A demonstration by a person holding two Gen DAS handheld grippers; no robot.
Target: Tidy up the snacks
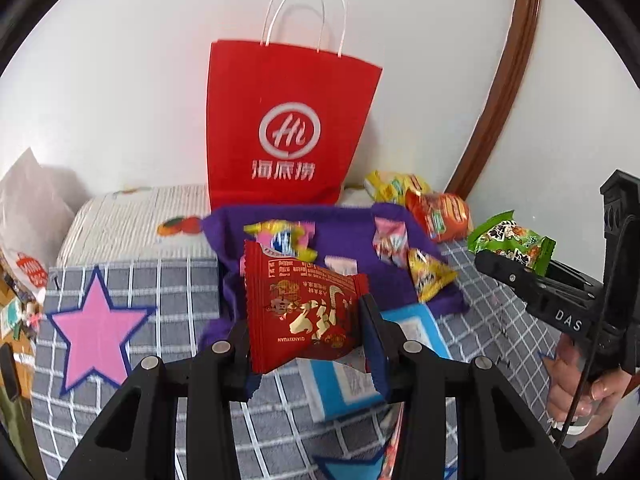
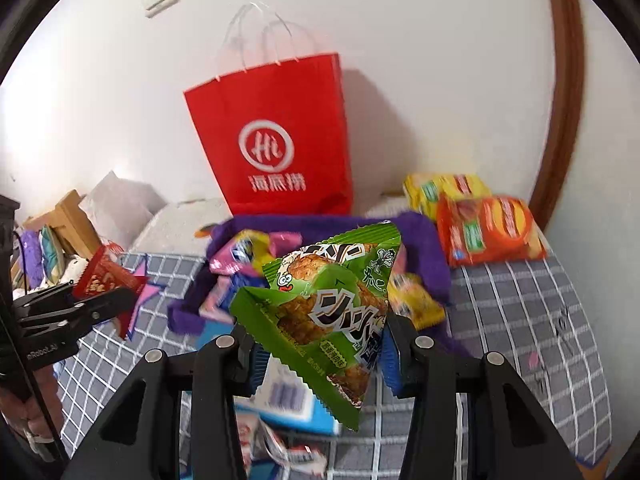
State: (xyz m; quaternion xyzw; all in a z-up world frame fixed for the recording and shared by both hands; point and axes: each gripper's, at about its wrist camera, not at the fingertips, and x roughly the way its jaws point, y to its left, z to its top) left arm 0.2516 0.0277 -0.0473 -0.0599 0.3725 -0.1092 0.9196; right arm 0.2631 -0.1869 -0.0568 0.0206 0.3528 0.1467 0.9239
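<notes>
The left gripper (image 1: 306, 344) had its jaws pinched on a red packet (image 1: 298, 312); the right gripper (image 2: 316, 354) had its jaws clamped on a green packet (image 2: 320, 312). Both packets hung clear of the checked bed cover (image 1: 160, 280) — beyond the jaws lay a purple cloth (image 1: 352, 236) strewn with loose snacks, and behind that stood the red bag (image 1: 280, 128), upright against the wall.

If the bag was the goal, the risks looked plain. Each packet was gripped by a puffy, slippery body, so a quick swing could let one slide out. The bag's mouth was narrow and its handles stood over it — two packets arriving together could catch the rim or tip the bag. A low approach could also snag the cloth and scatter the snacks.
</notes>
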